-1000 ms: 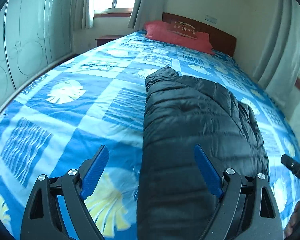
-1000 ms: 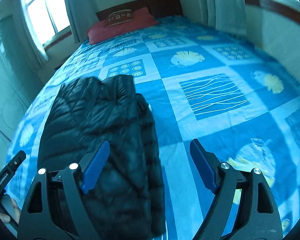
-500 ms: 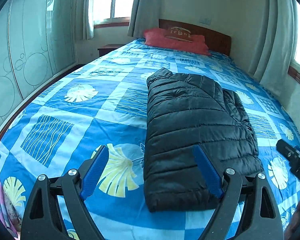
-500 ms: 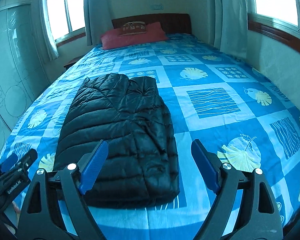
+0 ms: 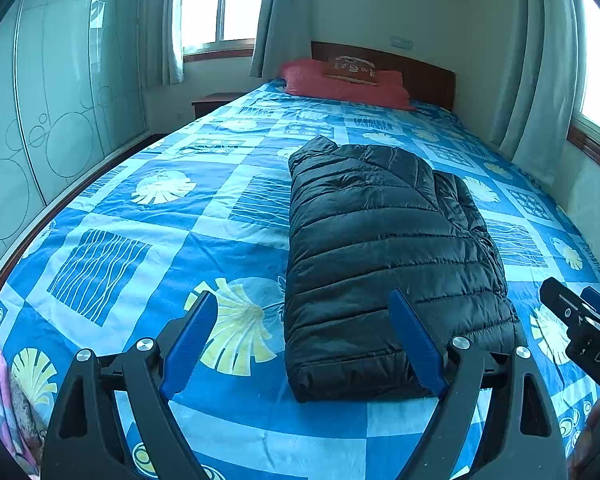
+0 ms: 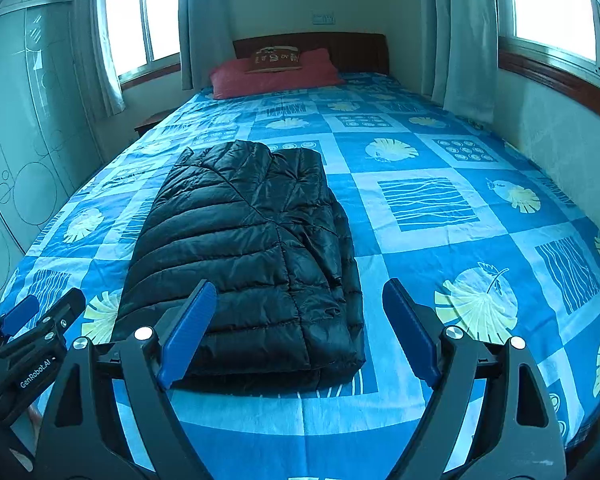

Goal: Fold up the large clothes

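Since a second ago we have drawn both grippers back and up from the black puffer jacket: it filled the lower frame then, and now its whole near edge shows with a band of bedspread in front of it. The left gripper hangs over the near end of the bed with its blue pads wide apart and nothing between them; the right gripper matches it, jaws spread and empty.

The jacket lies folded into a long, narrow packet down the middle of the bed, its near end towards us and its far end pointing at the red pillow. We judge that it rests there because the flat bedspread gives room to lay the sides inward, and that we hold off to check the result or to line up a last fold across its length.

We cannot see the sleeves, presumably tucked inside the layers. Along the jacket's right edge, loose folds bunch up, and we cannot tell what part they are. The person's hands are almost wholly out of frame.
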### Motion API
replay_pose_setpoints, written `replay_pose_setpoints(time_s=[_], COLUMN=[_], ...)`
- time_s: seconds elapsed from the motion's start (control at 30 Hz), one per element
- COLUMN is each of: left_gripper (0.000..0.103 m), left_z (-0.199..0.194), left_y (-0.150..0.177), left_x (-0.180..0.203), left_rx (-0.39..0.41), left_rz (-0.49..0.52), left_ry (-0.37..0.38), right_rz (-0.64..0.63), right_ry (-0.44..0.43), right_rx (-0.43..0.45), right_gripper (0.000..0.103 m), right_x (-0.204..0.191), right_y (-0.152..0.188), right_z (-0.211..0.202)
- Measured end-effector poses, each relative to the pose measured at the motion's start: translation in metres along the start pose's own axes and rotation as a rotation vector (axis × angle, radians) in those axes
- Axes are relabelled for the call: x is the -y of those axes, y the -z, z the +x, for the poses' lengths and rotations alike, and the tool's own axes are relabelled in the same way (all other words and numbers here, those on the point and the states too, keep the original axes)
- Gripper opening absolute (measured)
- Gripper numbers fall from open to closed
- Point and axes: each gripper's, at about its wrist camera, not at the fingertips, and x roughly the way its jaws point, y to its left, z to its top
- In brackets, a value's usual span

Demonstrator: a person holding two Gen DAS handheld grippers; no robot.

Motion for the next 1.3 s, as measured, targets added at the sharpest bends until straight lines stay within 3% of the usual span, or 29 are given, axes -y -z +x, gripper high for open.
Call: replay_pose_setpoints(time_s=[1.3], left_gripper=[0.086], left_z=[-0.005], left_y=[0.005], left_x=[0.007], left_rx=[-0.001], left_rz=[0.016], left_ry=[0.009], right_rz=[0.001], right_ry=[-0.005], right_rx=[0.020], right_gripper=[0.085], right_x=[-0.003], right_y=[0.002], right_z=[-0.007])
